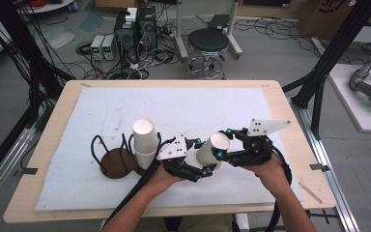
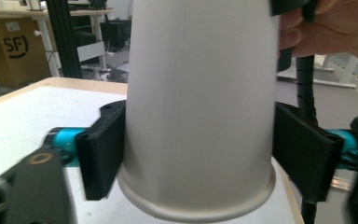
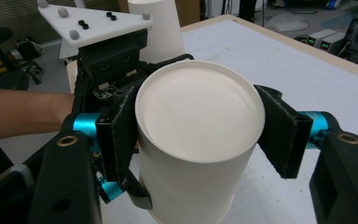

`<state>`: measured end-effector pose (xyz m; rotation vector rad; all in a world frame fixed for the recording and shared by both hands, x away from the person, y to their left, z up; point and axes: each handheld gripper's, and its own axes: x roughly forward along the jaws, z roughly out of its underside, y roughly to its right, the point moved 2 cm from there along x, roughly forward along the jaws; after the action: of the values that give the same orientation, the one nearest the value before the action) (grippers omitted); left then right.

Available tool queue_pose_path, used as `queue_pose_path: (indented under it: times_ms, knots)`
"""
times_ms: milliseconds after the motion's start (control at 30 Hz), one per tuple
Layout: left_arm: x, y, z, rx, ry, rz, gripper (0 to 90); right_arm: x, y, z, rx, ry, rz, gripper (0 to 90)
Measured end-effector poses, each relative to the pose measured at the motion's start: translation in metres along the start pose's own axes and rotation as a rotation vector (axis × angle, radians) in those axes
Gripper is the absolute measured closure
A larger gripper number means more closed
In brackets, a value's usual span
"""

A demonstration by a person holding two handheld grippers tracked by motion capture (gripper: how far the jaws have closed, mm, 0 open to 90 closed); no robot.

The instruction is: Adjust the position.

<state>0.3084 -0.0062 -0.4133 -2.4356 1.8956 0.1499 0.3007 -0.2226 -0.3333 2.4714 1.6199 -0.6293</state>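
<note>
Both grippers, left [image 1: 199,157] and right [image 1: 222,143], clamp one upturned paper cup [image 1: 211,150] at centre frame, seemingly to pull nested cups apart.

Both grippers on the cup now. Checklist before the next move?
1. Right gripper shut on cup, near its closed end: ok.
2. Left gripper pads against both walls near the rim: ok.
3. Cup wall undented: ok.
4. Single cup, or several nested: cannot tell.
5. Stack upright on rack, apart from the held cup: ok.
</note>
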Motion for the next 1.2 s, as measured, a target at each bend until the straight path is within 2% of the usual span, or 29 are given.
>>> queue_pose_path:
  times_ms: [200,233,267,300,333,400,433,467,500,567,600,667,700,733,833,933,1100,1200]
  knots:
    - [-0.004,-0.001,0.0,0.006,-0.017,0.021,31.2,0.0,0.003,0.004,0.024,0.004,-0.021,34.2]
    - [-0.005,-0.001,0.0,0.01,-0.022,0.025,32.0,-0.001,0.003,0.005,0.016,0.006,-0.028,25.7]
    - [-0.007,0.001,-0.002,0.019,-0.049,0.029,32.1,-0.001,0.003,0.005,0.012,0.0,-0.019,19.7]
    - [-0.007,0.001,-0.002,0.019,-0.049,0.029,32.4,-0.002,0.004,0.005,0.004,-0.014,-0.007,19.2]
    - [-0.007,0.001,-0.003,0.024,-0.073,0.029,32.4,-0.002,0.004,0.005,0.004,-0.014,-0.007,19.2]
    - [-0.008,0.002,-0.005,0.04,-0.127,0.035,32.5,-0.005,0.005,0.002,-0.041,-0.034,-0.023,19.3]
    - [-0.01,0.002,-0.007,0.047,-0.174,0.041,32.5,-0.007,0.004,-0.002,-0.098,-0.066,-0.033,19.3]
    - [-0.011,0.002,-0.009,0.055,-0.2,0.044,32.5,-0.007,0.004,-0.003,-0.125,-0.092,-0.036,19.3]
    - [-0.011,0.002,-0.009,0.055,-0.2,0.044,32.5,-0.006,0.004,-0.005,-0.146,-0.117,-0.042,19.3]
    - [-0.013,0.001,-0.013,0.069,-0.27,0.05,32.5,-0.004,0.003,-0.008,-0.186,-0.174,-0.059,19.3]
    - [-0.013,0.001,-0.013,0.069,-0.27,0.05,32.4,-0.002,0.003,-0.009,-0.205,-0.196,-0.066,19.3]
    - [-0.013,0.0,-0.015,0.088,-0.338,0.058,32.4,0.002,0.002,-0.012,-0.238,-0.235,-0.079,19.3]
    - [-0.013,0.0,-0.015,0.088,-0.338,0.058,32.4,0.005,0.001,-0.013,-0.257,-0.258,-0.082,19.5]
    - [-0.013,0.001,-0.016,0.09,-0.352,0.063,32.4,0.005,0.001,-0.013,-0.257,-0.258,-0.082,19.5]
    - [-0.011,0.002,-0.017,0.097,-0.38,0.083,32.4,0.014,-0.002,-0.015,-0.304,-0.34,-0.096,20.2]
    - [-0.011,0.002,-0.017,0.087,-0.385,0.094,32.4,0.024,-0.005,-0.014,-0.341,-0.44,-0.125,26.0]
    - [-0.01,0.002,-0.015,0.097,-0.404,0.117,32.3,0.028,-0.005,-0.011,-0.352,-0.49,-0.142,31.4]
    - [-0.01,0.003,-0.014,0.1,-0.401,0.125,31.9,0.026,-0.005,-0.01,-0.346,-0.48,-0.156,33.5]
